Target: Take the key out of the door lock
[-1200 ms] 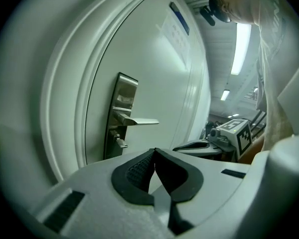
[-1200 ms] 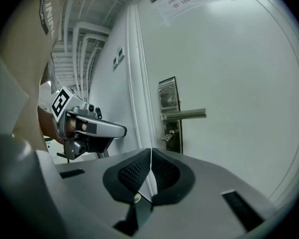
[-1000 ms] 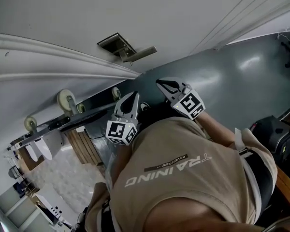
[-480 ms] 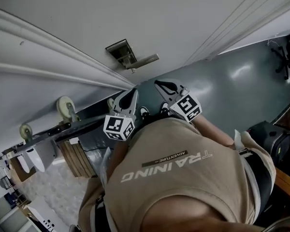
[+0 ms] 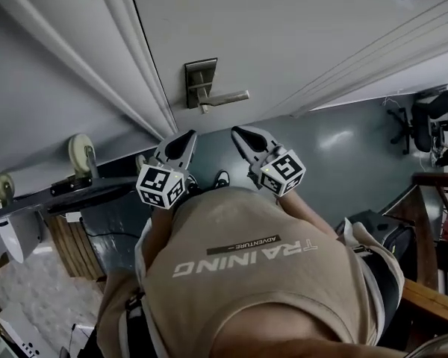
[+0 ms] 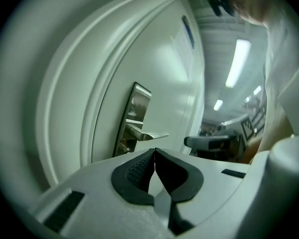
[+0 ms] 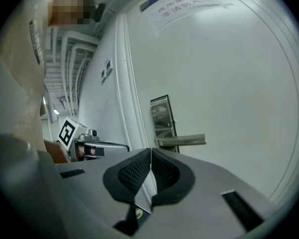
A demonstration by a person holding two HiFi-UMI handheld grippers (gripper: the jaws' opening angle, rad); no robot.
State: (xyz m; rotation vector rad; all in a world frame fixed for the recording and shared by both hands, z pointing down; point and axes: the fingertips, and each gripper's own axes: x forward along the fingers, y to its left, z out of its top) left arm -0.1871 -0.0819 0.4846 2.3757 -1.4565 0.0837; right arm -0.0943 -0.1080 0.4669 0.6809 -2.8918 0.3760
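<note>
A steel lock plate with a lever handle is on the pale door. A small stub just under the lever may be the key; it is too small to tell. Both grippers are held side by side just below the plate, apart from it. My left gripper is shut and empty, pointing at the plate and lever. My right gripper is also shut and empty, with the plate and lever ahead of its tips. The left gripper's tips touch.
The door frame moulding runs left of the plate. A cart with castor wheels stands at the left. An office chair and a dark bag are on the grey floor at the right. A paper notice is on the door.
The head view has swung so the lock plate sits nearer the middle. Both grippers have come closer to the handle and stayed shut.
</note>
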